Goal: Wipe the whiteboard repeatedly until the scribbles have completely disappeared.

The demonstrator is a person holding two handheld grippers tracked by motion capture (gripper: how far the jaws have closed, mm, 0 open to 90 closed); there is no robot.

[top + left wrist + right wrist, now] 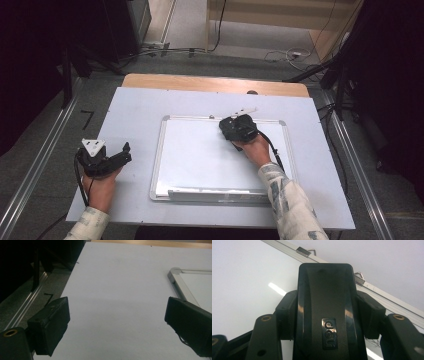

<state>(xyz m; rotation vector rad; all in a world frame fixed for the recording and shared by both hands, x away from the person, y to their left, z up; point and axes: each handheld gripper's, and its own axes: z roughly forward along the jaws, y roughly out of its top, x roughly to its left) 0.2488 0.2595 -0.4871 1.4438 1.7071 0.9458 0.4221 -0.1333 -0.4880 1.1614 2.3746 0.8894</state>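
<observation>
Jaws of the left gripper are spreading wide, idling near the table's left edge. Rightward, the right gripper is pinching a black eraser near the whiteboard's top edge; pressing flat while wiping seems wise.

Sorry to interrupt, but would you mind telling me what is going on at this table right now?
A person is working at a table with a gripper in each hand. The right gripper is shut on a black plastic whiteboard eraser and holds it near the far edge of the white aluminium-framed whiteboard, which lies flat on the pale table cover. The left gripper rests open beside the board's left side, holding nothing.
</observation>
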